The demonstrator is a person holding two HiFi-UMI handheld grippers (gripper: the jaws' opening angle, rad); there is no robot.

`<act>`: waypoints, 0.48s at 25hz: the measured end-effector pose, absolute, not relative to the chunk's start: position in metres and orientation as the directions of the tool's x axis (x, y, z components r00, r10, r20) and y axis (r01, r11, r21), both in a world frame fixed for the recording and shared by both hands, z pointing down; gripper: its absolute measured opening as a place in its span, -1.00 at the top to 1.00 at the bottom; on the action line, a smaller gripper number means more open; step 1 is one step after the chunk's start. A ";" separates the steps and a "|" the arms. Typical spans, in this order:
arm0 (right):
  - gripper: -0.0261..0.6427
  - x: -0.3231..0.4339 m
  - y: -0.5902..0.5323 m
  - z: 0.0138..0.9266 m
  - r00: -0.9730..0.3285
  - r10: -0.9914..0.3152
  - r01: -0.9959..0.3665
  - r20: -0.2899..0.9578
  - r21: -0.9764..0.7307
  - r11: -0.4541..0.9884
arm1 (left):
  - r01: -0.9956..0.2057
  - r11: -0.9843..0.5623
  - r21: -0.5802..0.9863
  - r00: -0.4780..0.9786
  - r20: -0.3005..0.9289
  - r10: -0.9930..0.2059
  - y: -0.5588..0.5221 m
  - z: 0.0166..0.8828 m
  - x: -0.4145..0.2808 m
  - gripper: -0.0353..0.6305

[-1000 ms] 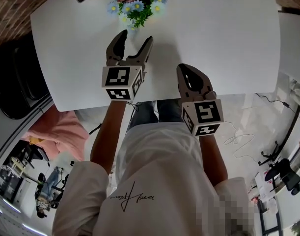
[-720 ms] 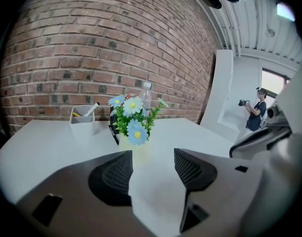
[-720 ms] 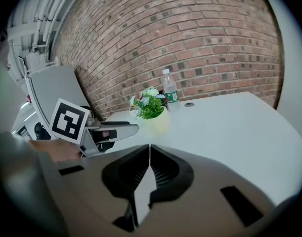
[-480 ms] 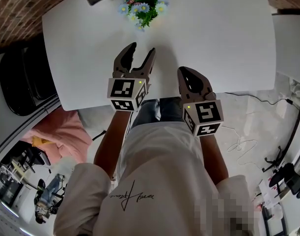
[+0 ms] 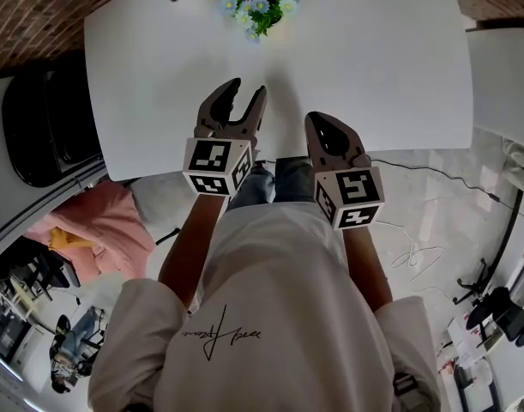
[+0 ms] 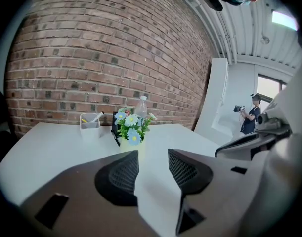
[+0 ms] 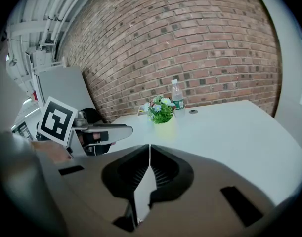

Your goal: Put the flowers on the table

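A small bunch of blue and white flowers (image 5: 260, 7) in a pale yellow pot stands upright on the white table (image 5: 373, 58), near its far edge. My left gripper (image 5: 247, 94) hovers over the near half of the table, well short of the pot and pointing at it. Its jaws are closing with nothing between them. In the left gripper view the flowers (image 6: 130, 127) show beyond the gap of the left gripper (image 6: 153, 164). My right gripper (image 5: 318, 123) is shut and empty beside it, over the near table edge. The right gripper view shows the flowers (image 7: 161, 110) far ahead of the right gripper (image 7: 150, 149).
A clear pen cup (image 6: 90, 122) and a water bottle (image 6: 142, 106) stand by the flowers at the brick wall. A black chair (image 5: 47, 136) sits left of the table, a pink item (image 5: 99, 230) below it. A person with a camera (image 6: 249, 117) stands far right.
My left gripper has drawn back from the flowers towards me and its jaws have narrowed. The right gripper has stayed shut in about the same place.
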State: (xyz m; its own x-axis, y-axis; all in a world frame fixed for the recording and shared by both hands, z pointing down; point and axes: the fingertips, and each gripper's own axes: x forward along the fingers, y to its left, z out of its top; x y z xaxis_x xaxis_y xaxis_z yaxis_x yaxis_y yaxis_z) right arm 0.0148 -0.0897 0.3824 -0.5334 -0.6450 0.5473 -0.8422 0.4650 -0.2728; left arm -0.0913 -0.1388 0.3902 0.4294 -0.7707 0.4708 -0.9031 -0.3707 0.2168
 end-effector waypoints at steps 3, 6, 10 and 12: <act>0.84 0.007 -0.084 0.373 -0.537 -0.658 -0.840 0.528 -0.270 0.470 | -0.902 -0.374 0.216 0.432 0.466 -0.772 -0.126 0.382 -0.096 0.35; 0.84 0.001 -0.078 0.365 -0.538 -0.669 -0.841 0.513 -0.267 0.471 | -0.902 -0.374 0.214 0.431 0.466 -0.773 -0.114 0.374 -0.100 0.35; 0.84 0.000 -0.068 0.359 -0.533 -0.681 -0.844 0.502 -0.260 0.469 | -0.894 -0.394 0.211 0.447 0.463 -0.765 -0.100 0.364 -0.098 0.35; 0.84 -0.002 -0.062 0.356 -0.528 -0.687 -0.847 0.500 -0.255 0.466 | -0.890 -0.404 0.213 0.456 0.457 -0.764 -0.093 0.359 -0.099 0.35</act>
State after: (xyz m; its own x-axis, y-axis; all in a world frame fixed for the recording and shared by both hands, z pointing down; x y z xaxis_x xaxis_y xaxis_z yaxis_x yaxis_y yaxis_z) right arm -0.0020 -0.0619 0.3563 -0.5279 -0.6866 0.4999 -0.8473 0.4657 -0.2552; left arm -0.0987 -0.0934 0.3585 0.4563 -0.7636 0.4568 -0.8896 -0.4042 0.2128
